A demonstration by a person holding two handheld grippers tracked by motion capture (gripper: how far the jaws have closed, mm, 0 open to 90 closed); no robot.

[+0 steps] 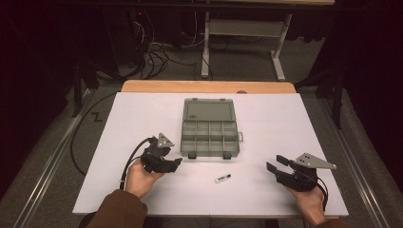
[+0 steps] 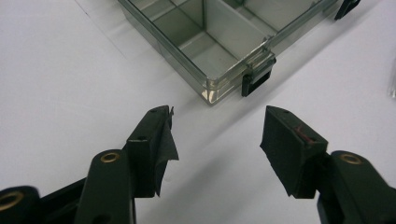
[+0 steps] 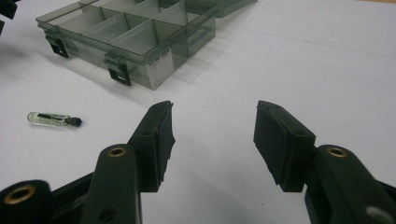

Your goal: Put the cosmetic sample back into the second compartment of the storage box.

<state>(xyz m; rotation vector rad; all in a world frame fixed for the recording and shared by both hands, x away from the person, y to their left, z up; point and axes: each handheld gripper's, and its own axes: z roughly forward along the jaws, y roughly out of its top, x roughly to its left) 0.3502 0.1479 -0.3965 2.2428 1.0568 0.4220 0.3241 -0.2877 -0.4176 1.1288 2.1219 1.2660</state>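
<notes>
Lying loose: vial (image 1: 223, 178), contents unclear | organizer box (image 1: 209, 128) cut off | both jaws wide, empty

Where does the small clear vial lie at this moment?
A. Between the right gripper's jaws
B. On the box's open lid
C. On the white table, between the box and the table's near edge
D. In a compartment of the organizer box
C: the vial lies on the bare white table, nearer the person than the organizer box, with nothing touching it.
</notes>
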